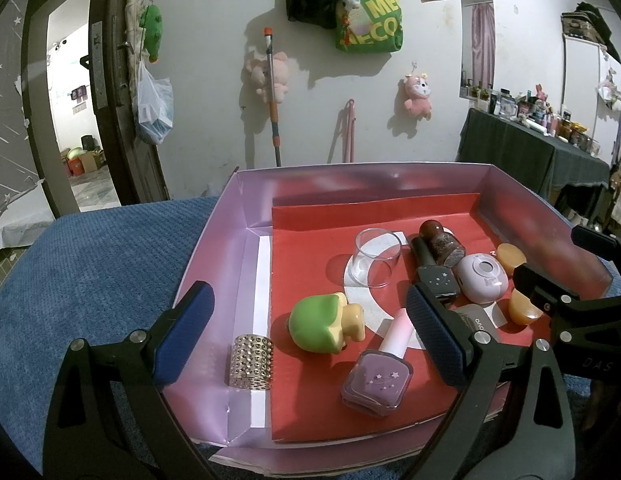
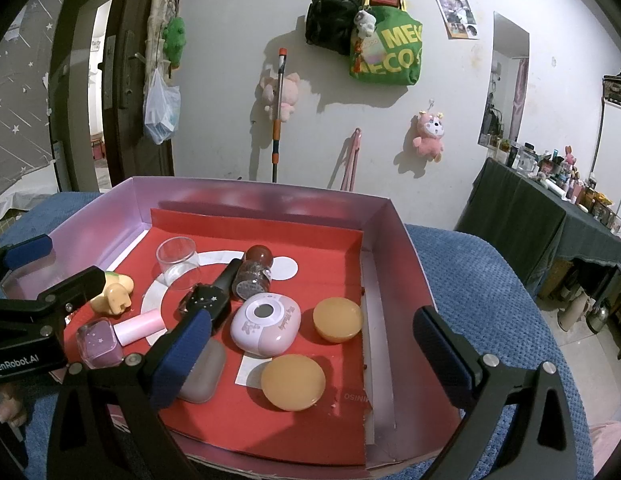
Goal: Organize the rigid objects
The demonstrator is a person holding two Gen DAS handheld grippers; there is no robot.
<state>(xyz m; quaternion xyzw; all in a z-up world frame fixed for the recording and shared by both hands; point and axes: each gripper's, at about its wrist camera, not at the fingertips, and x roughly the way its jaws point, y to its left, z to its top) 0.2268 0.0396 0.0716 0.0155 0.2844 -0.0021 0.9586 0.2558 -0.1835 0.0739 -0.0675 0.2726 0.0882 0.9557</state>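
A: Where do we stand with the sorting?

B: Far along, we'd judge. Everything we can see already lies inside the box (image 1: 246, 208) on the blue cloth (image 1: 90, 272): the glass cup (image 1: 375, 257), the green toy (image 1: 322, 325), the purple bottle (image 1: 380, 376), the studded ring (image 1: 251, 361), the dark bottle (image 2: 214, 294), the brown jar (image 2: 252, 272), the pink case (image 2: 266, 326) and two amber discs (image 2: 337, 319).

A: And our grippers?

B: Our left gripper (image 1: 310, 328) hangs spread wide above the green toy and purple bottle, gripping nothing. Our right gripper (image 2: 312, 356) is just as wide, empty, over the nearer amber disc.

A: What's left, then?

B: Nothing rigid shows outside the box. Things lie jumbled, though; the dark bottle and jar touch. Perhaps tidying remains; we can't tell.
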